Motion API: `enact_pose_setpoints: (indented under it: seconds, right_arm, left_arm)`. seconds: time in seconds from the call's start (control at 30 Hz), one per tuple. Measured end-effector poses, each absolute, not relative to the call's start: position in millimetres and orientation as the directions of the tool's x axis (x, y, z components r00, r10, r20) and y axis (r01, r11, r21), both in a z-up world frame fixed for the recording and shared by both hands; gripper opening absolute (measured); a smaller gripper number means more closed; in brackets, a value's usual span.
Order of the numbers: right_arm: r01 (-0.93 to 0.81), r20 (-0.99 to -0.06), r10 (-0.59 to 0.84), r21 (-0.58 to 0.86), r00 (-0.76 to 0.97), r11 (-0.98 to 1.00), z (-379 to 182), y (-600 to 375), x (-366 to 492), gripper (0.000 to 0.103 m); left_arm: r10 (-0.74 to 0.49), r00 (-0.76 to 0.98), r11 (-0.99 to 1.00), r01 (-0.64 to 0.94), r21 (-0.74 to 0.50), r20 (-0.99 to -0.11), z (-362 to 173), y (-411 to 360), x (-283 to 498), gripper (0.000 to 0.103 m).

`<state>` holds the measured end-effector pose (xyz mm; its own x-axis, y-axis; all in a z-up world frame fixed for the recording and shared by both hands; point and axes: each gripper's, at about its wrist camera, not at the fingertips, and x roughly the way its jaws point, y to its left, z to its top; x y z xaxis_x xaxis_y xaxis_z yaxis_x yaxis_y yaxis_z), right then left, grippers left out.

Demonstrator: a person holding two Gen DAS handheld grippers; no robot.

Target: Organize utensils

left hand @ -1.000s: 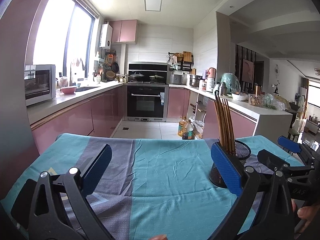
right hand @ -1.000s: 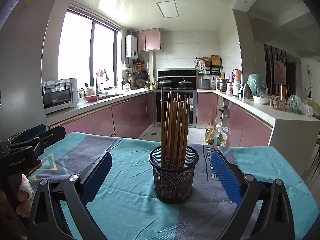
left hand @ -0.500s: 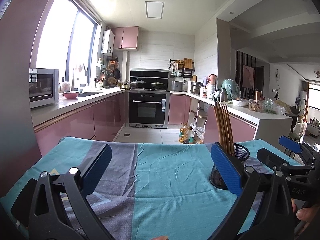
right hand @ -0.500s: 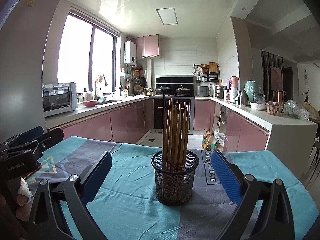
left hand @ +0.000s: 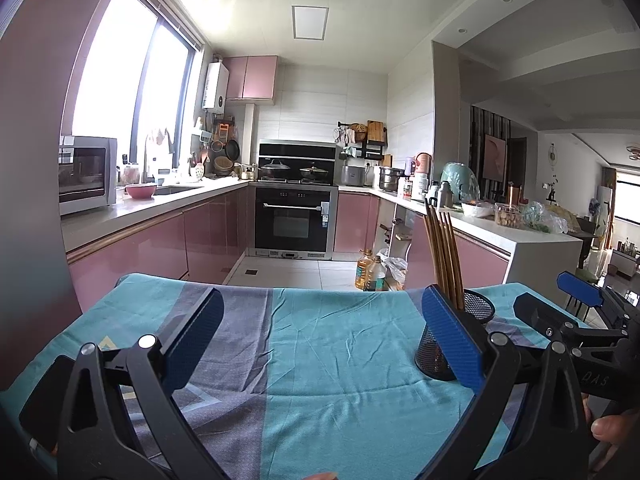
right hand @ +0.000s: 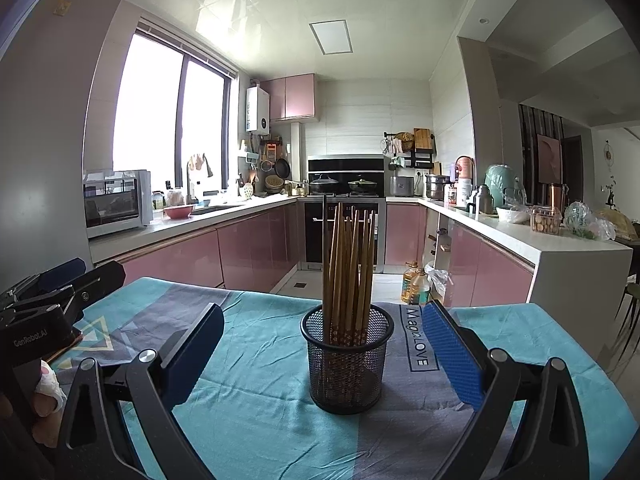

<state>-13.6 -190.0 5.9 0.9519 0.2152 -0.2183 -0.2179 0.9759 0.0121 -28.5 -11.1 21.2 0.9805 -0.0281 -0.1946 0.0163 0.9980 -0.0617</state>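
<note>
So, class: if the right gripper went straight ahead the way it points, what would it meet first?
Probably the mesh holder of chopsticks: it stands centred ahead of the open right gripper, though depth is unclear.

pink cabinets (left hand: 168,248); bright window (left hand: 120,80); ceiling light panel (left hand: 310,23); tiled floor (left hand: 296,272)

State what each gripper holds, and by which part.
Nothing. The left gripper and right gripper are both open; the chopsticks stand untouched in the mesh holder.
</note>
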Motion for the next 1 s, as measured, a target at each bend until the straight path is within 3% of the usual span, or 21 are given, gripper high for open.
enact_pose_setpoints:
  seconds: [1.0]
  right_arm:
    - [-0.219,-0.219,0.217,0.017,0.951,0.976,5.8,-190.5,-14.3,0.096]
  left_arm:
    - [-0.018,0.982,0.999,0.010,-0.043,-0.188,21.9,-14.6,-31.7,0.097]
